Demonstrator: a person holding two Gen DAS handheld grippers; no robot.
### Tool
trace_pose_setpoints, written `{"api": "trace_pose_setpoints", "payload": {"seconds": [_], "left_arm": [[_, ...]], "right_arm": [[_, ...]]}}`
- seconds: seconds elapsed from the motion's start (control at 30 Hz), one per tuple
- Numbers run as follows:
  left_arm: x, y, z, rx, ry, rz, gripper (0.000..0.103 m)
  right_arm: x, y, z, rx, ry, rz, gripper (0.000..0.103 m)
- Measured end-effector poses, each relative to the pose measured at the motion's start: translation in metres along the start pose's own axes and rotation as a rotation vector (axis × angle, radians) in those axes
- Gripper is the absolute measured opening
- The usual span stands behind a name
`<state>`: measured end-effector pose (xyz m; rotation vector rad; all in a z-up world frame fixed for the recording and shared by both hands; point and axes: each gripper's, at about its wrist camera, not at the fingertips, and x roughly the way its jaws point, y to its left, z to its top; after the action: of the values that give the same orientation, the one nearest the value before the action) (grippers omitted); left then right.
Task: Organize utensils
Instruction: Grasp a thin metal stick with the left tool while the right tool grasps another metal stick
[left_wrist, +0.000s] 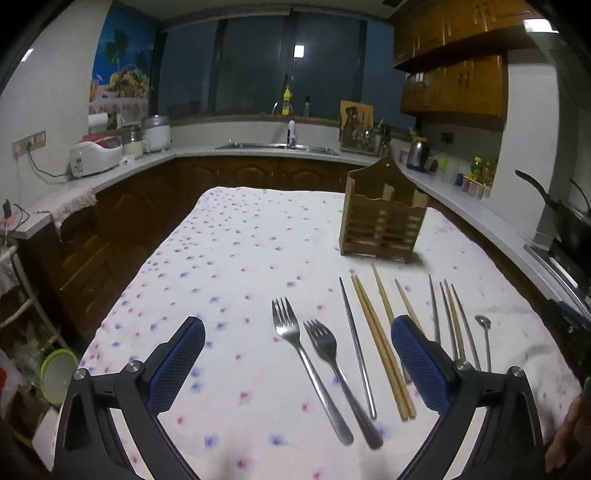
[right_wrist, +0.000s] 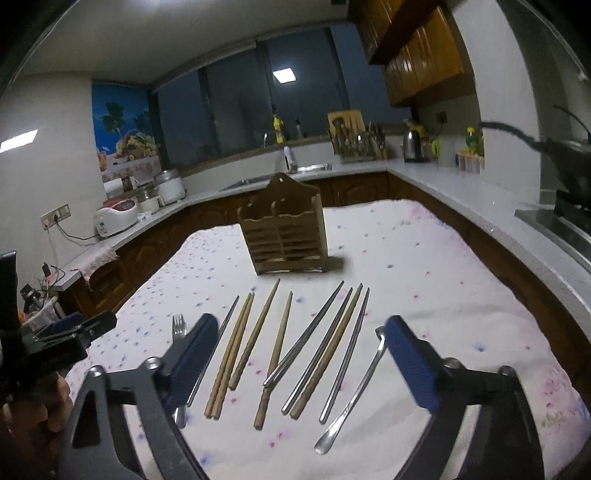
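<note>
Both grippers hover spread wide over the flowered white tablecloth (left_wrist: 236, 258), holding nothing. Nearest, under the left gripper (left_wrist: 297, 363), two stainless steel forks (left_wrist: 314, 365) lie side by side between its blue-padded fingers, handles toward the gripper and tines pointing away, so their long axes run nearly along its line of reach. Under the right gripper (right_wrist: 297, 363) lies the row of wooden and metal chopsticks (right_wrist: 295, 350), fanned slightly but likewise lengthwise ahead, with the slim long-handled metal spoon (right_wrist: 354, 387) just inside its right finger. Farther on, well beyond the tips of the row, stands the slatted wooden utensil holder (right_wrist: 284, 232), upright; it sits ahead-left of the right gripper and ahead-right of the left, probably nearer the right, though fisheye distortion makes that uncertain.
</note>
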<state>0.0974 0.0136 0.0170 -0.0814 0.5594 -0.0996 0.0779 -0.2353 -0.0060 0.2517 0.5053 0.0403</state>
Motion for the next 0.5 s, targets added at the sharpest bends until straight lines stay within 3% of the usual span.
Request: {"api": "trace_pose_setpoints", "payload": {"seconds": [0.13,0.3,0.5], "left_arm": [[0.027,-0.002,0.020,0.032,0.057,-0.013,0.089],[0.068,-0.011,0.042,0.073,0.193,-0.056,0.070],[0.110,-0.015,0.068,0.077,0.308,-0.098,0.058]], "right_arm": [[0.026,-0.010,0.010,0.040,0.072,0.011,0.064],[0.071,-0.020,0.021,0.094,0.191,0.047,0.051],[0.116,-0.023,0.034,0.117,0.279,0.070,0.039]]}}
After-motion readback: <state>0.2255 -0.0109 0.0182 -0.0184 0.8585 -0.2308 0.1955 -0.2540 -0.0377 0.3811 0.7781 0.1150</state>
